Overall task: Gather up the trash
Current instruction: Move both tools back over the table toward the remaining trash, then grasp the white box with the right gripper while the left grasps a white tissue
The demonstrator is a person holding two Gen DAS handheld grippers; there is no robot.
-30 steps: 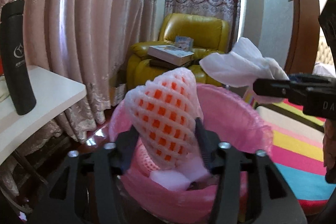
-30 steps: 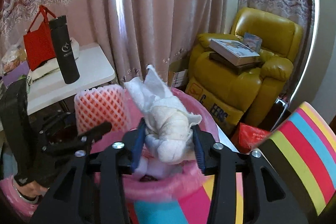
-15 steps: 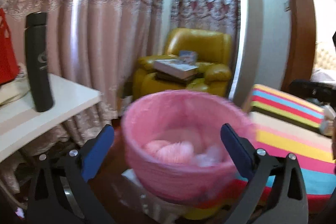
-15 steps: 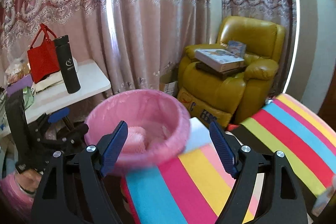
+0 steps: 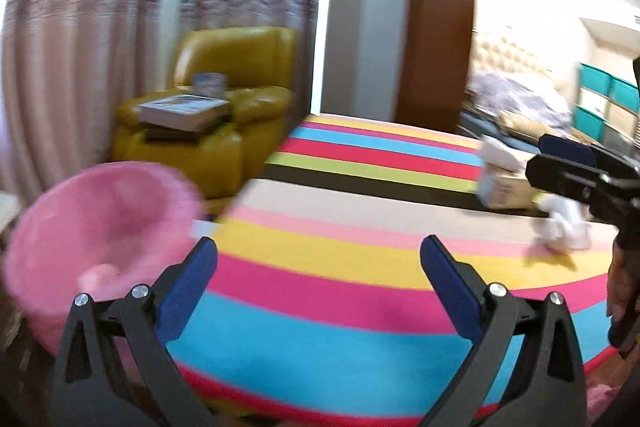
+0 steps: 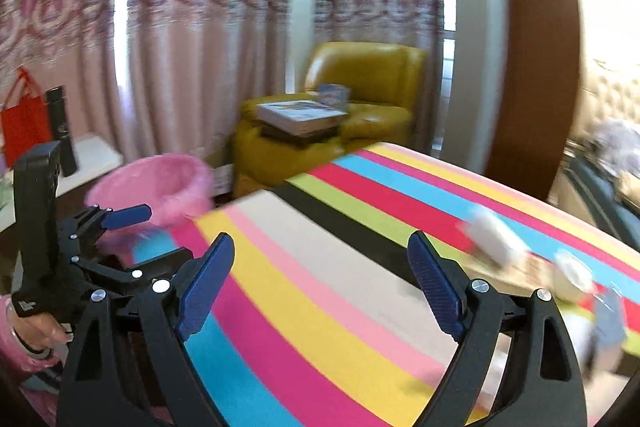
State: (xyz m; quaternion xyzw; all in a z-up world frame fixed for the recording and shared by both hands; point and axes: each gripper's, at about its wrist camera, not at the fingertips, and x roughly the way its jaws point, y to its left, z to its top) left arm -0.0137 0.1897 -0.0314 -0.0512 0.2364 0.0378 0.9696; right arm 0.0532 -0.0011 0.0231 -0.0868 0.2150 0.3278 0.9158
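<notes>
Both grippers are held wide apart and empty above the striped tabletop (image 5: 340,267), presumably so the next scrap can be straddled. In the left wrist view the left gripper (image 5: 318,267) sits at lower centre, the pink-lined bin (image 5: 96,227) at lower left beside the table edge, placed for short drops. A crumpled white tissue (image 5: 566,231) lies at the right edge, just below the right gripper (image 6: 320,267).

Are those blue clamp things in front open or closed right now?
Open, both. The left gripper and right gripper each show blue pads spread wide apart, with only the striped table visible between them.
</notes>
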